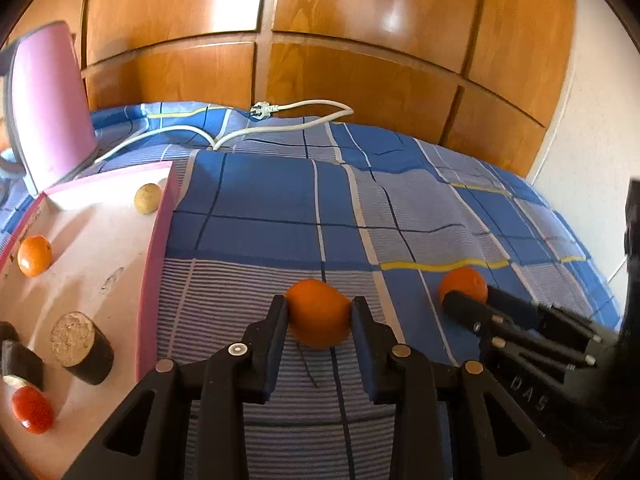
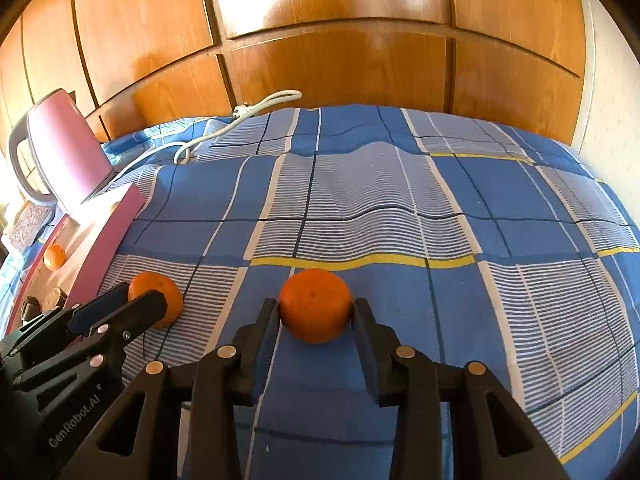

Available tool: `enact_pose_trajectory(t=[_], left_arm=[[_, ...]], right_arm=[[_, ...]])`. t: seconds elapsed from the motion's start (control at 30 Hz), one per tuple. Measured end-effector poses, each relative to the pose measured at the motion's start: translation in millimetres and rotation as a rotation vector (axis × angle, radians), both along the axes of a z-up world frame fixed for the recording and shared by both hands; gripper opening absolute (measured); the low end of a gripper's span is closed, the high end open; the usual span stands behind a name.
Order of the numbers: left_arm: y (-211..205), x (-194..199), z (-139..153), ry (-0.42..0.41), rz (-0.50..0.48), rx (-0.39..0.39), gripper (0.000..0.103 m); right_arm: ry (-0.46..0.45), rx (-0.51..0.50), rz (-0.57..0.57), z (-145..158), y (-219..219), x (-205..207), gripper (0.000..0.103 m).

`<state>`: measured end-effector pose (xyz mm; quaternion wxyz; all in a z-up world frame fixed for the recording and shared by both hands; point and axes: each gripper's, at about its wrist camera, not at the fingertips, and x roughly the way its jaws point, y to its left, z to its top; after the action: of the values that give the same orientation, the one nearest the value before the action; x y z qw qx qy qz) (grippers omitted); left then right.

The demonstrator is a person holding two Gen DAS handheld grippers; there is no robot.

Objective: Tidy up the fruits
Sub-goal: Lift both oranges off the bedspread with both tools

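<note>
Oranges: we clamp one (image 1: 318,314) in left hand-held gripper (image 1: 319,312), one (image 2: 315,306) in right hand-held gripper (image 2: 316,308); next, carry to tray (image 1: 154,240).

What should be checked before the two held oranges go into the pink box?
1. Left claw shut on its orange: ok, both pads press its sides.
2. Right claw shut on its orange: ok, gripped on both sides.
3. Oranges lifted off the checked bedspread: cannot tell.
4. Free floor in the pink box: ok, bare space between the orange already inside and the brown-ended cylinder.
5. Path to the box: ok for the left claw; the right one has the left claw between it and the box.
</note>
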<state>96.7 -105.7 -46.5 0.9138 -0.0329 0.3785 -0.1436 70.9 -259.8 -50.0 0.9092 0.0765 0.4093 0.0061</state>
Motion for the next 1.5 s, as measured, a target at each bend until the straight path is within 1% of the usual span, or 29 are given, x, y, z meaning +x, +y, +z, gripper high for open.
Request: enact_pose_trajectory(t=[0.17,0.23,0.3,0.33,0.37,0.57,0.67,0.83,1.0,1.27,1.5], left_arm=[[-1.7,13.3,0.5,0.01,0.021,-0.024,0.034],[-1.2,16.0,0.1,0.016,0.028,-0.032,0.037],[-1.0,20.1,-3.1,0.042,0.023,-0.05,0.042],[-1.6,21.6,-5.4,0.055,0.017,-0.06,0.042],[-2.5,22.4,-7.0,0.065,0.014,-0.065,0.04],[-1.9,21.0,-8.8,0.066,0.023,-0.077,0.038],[-4.2,19.9,-9.4,0.062,0.021,-0.059,0.039],[-7.6,22.7,-13.9,0.084,0.009,-0.049,0.039],[-7.3,21.9,-14.4,0.084,0.006,-0.047,0.039],[-8.8,17.9,-13.1,0.076,0.006,-0.028,0.038],[-9.7,7.3,-8.6,0.071,0.003,0.022,0.038]], right_arm=[[0.023,0.011,-0.004,-3.6,0.8,7.4,0.041],[0.036,0.009,-0.009,-5.6,1.5,10.0,0.041],[0.044,0.006,-0.011,-7.2,2.2,12.6,0.041],[0.044,0.001,-0.013,-7.5,2.9,13.7,0.041],[0.046,-0.004,-0.015,-7.9,3.5,14.1,0.04],[0.036,-0.003,-0.021,-9.9,2.2,13.8,0.039],[0.041,0.005,-0.02,-11.2,0.9,14.5,0.039],[0.036,0.041,-0.021,-11.8,-3.6,13.8,0.039],[0.038,0.009,-0.022,-12.0,1.4,13.9,0.039],[0.032,0.003,-0.022,-12.4,1.5,13.6,0.039],[0.032,-0.024,-0.022,-11.4,4.4,13.6,0.039]])
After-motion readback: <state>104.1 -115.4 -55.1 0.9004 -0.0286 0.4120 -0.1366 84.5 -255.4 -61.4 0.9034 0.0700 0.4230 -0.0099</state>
